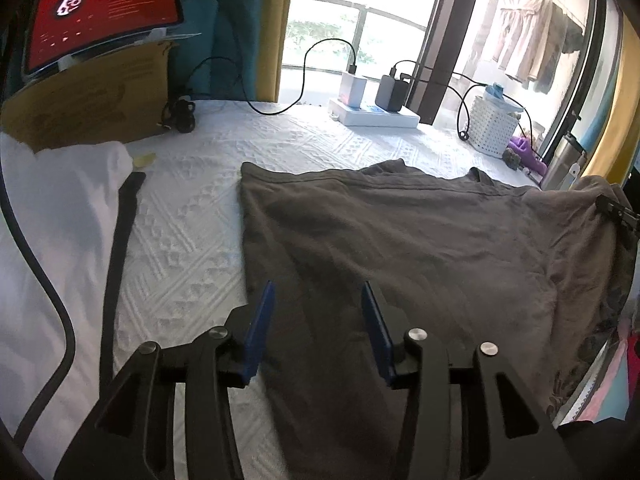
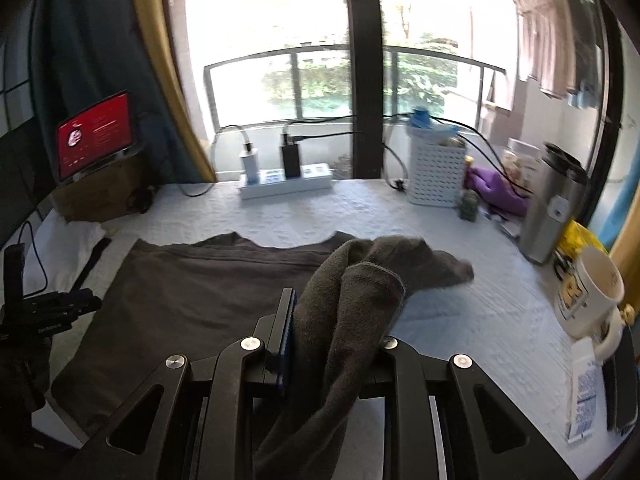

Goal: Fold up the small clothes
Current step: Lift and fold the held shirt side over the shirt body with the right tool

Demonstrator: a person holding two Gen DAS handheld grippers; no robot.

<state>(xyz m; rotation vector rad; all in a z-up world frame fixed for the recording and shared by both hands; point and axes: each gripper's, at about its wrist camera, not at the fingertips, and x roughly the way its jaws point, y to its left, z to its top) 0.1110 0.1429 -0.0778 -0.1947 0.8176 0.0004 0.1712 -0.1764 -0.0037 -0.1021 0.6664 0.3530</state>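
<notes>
A grey-brown T-shirt (image 1: pixel 400 248) lies spread on the white quilted bed cover (image 1: pixel 192 216). My left gripper (image 1: pixel 318 296) is open and empty, hovering just above the shirt's near left part. My right gripper (image 2: pixel 332 312) is shut on the shirt's right side (image 2: pixel 360 288), lifting a bunched fold of it above the flat part (image 2: pixel 192 292). The right gripper's tip also shows at the far right of the left wrist view (image 1: pixel 618 210). The left gripper shows at the left edge of the right wrist view (image 2: pixel 60 308).
A white garment with a black strap (image 1: pixel 60 240) lies left of the shirt. At the back stand a cardboard box with a red screen (image 1: pixel 100 16), a power strip with chargers (image 1: pixel 374 114) and a white basket (image 1: pixel 494 126). A steel flask (image 2: pixel 554 208) and a mug (image 2: pixel 590 292) stand at the right.
</notes>
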